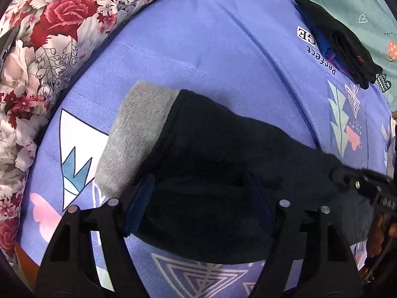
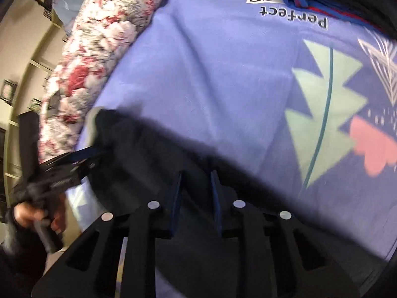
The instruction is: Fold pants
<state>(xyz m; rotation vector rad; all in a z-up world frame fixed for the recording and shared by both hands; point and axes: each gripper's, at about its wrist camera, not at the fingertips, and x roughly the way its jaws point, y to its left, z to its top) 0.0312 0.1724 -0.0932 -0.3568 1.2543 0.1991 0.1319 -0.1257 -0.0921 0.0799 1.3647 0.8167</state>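
Dark navy pants with a grey ribbed waistband lie bunched on the lilac printed bedsheet. My left gripper is open, its blue-padded fingers wide apart on either side of the dark cloth. My right gripper has its fingers narrowly apart over the dark pants; whether cloth is pinched between them is unclear. The right gripper also shows at the right edge of the left wrist view. The left gripper shows at the left of the right wrist view.
A floral quilt is rolled along the far left side of the bed. A stack of folded dark and blue clothes sits at the far right. A wall with shelves is beyond the bed.
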